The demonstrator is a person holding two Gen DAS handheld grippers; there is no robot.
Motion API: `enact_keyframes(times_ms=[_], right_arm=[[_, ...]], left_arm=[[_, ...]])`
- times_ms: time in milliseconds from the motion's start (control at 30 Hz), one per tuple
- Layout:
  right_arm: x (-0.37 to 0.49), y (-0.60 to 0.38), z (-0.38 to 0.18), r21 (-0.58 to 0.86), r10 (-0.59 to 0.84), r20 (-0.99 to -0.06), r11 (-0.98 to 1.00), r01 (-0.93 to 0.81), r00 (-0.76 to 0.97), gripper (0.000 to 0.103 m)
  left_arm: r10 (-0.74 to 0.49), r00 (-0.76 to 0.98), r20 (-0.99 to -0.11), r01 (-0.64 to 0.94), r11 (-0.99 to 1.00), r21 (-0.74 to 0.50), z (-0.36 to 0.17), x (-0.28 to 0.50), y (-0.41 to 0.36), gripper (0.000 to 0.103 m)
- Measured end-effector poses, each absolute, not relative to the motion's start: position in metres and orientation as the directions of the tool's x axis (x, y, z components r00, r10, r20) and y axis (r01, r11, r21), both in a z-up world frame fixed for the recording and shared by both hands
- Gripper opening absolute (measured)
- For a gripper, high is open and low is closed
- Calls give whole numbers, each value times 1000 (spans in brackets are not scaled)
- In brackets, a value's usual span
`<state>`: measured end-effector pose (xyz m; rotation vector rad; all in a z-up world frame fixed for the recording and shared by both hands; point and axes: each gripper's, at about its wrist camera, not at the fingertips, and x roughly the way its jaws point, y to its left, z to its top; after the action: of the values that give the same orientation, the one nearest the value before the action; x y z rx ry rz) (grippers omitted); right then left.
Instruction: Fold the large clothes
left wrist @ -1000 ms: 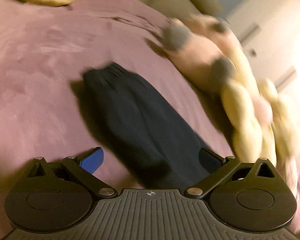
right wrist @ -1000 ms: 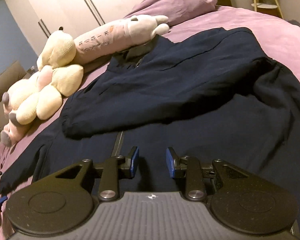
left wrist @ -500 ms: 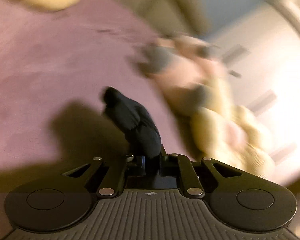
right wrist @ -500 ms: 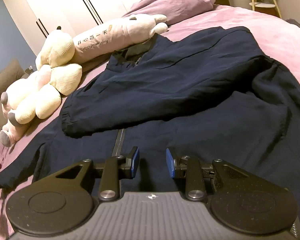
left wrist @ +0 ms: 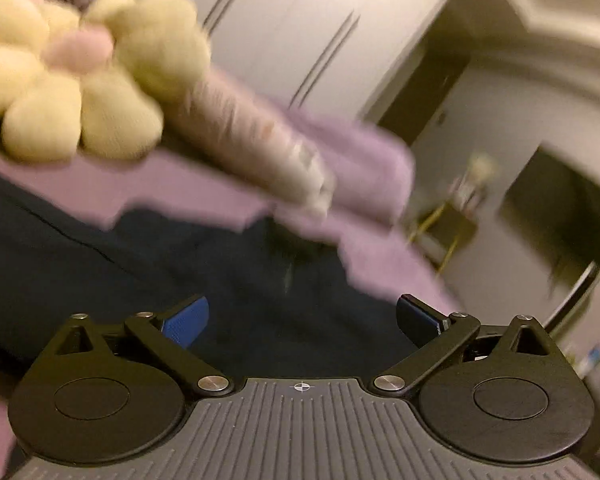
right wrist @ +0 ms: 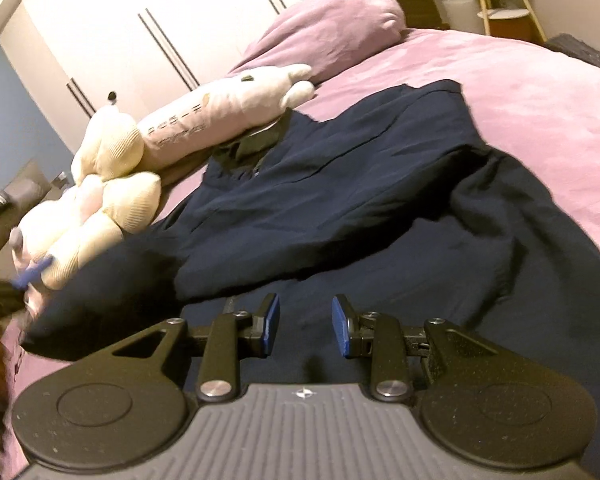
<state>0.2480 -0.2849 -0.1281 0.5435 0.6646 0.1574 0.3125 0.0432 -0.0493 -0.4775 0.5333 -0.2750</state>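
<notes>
A large dark navy jacket (right wrist: 380, 208) lies spread on the pink bedspread (right wrist: 540, 92), both sleeves folded across its front. In the blurred left wrist view the jacket (left wrist: 140, 272) fills the lower middle. My left gripper (left wrist: 300, 316) is open wide and empty above the jacket; one of its blue fingertips (right wrist: 32, 274) shows at the left edge of the right wrist view. My right gripper (right wrist: 305, 326) is open and empty, low over the jacket's lower front by the zipper (right wrist: 230, 304).
A long pink plush (right wrist: 224, 116) and a cream flower plush (right wrist: 112, 204) lie along the jacket's far left side. A pink pillow (right wrist: 332, 36) is at the bed's head. White wardrobe doors (right wrist: 160, 32) stand behind. A yellow-legged stand (right wrist: 504, 12) is at the right.
My left gripper closed on the left sleeve's cuff, carried it over the jacket's front, and has let go; it is now open. The right gripper has stayed in place, open.
</notes>
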Motion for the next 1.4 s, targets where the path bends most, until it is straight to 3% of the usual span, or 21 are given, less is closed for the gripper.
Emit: enact_keyframes(times_ms=[100,200,467,567,733,800,867,900,967,1033,1133,1267,1400], right_arm=[[260,-297,-134,559,330,-555,828,48,763,29],[277,-298,-143,638,410,-543,769,42,733,29],[332,-211,-158,817,670,-438,575,-46,599,48],[354,-177,-161,840,703,-424,541,-42,571,56],[377,-143,-170,844,714,-449,537,-9,537,56],[382,-137,-172,844,711,-453,537,1,537,49],[384,-134,-172,852,717,-452,523,19,530,14],[383,-133,-169,852,722,-450,523,11,525,14],[373,-133,-142,816,694,-441,574,-69,568,12],[359,-147,-105,778,668,-372,603,-176,644,12],[345,-187,-68,688,567,-326,691,-221,756,12],[340,-242,-64,530,343,-382,842,-101,858,12],[350,-291,-97,415,134,-495,904,98,859,12]], left_arm=[[-293,839,-459,39,873,-486,-77,299,55,103],[-127,849,-513,-115,904,-412,-97,280,93,103],[234,784,-575,-455,846,-276,-119,255,168,103],[275,762,-587,-506,818,-273,-129,256,182,103],[298,753,-587,-530,803,-272,-138,252,180,103],[302,748,-591,-529,808,-258,-138,253,178,103],[302,749,-590,-528,810,-256,-139,259,179,103],[300,749,-591,-528,809,-258,-140,262,178,103],[305,746,-592,-532,807,-256,-137,262,179,103],[319,744,-587,-537,808,-241,-134,264,178,103],[309,749,-586,-516,827,-224,-128,270,173,103],[248,774,-583,-444,869,-219,-122,275,153,103],[201,767,-609,-380,908,-179,-121,283,134,103]])
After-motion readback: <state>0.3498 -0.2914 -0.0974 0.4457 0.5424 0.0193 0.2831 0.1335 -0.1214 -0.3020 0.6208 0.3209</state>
